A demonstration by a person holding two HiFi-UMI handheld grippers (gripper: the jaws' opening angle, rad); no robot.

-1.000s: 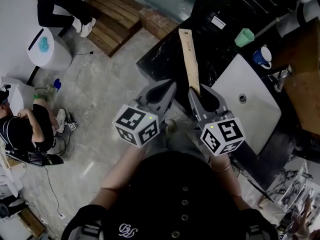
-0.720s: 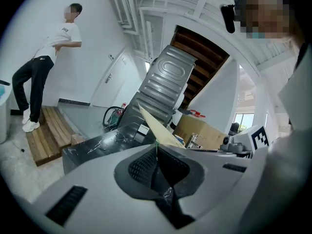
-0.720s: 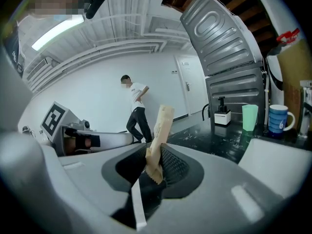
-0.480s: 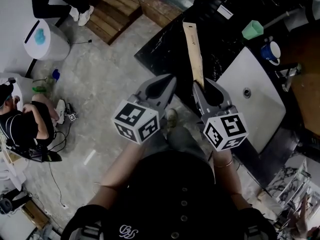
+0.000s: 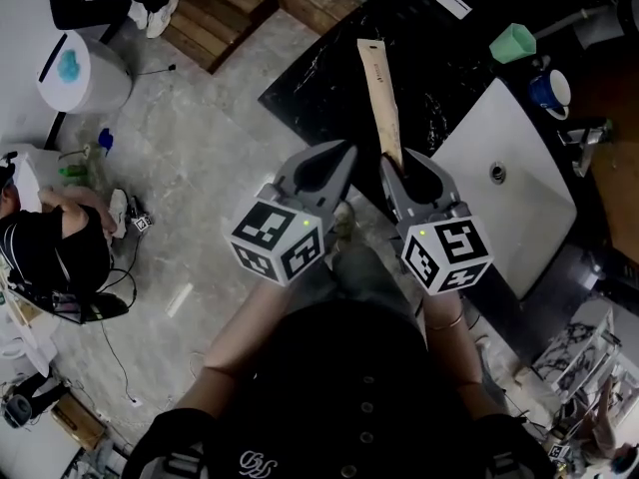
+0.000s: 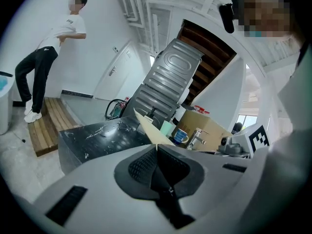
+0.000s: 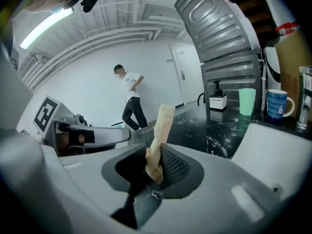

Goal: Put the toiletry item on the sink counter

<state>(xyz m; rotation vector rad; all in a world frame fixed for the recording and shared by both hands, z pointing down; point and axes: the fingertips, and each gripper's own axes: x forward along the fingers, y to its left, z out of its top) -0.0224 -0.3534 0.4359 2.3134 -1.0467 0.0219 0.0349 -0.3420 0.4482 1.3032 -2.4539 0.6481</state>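
Tan, maybe paper, packet (image 5: 378, 93): one

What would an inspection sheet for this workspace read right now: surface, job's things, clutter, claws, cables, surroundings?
Surface: black marbled sink counter with a white basin set in it; part of the counter beside the basin is bare.
Job's things: tan paper packet, long and thin, held over the counter, not yet set down.
Clutter: green cup, blue mug and faucet near the basin.
Claws: right claw shut on the packet's lower end; left claw shut, empty.
Cables: loose cables on the floor by a seated person.
Surroundings: wooden platform, white bin, standing person.
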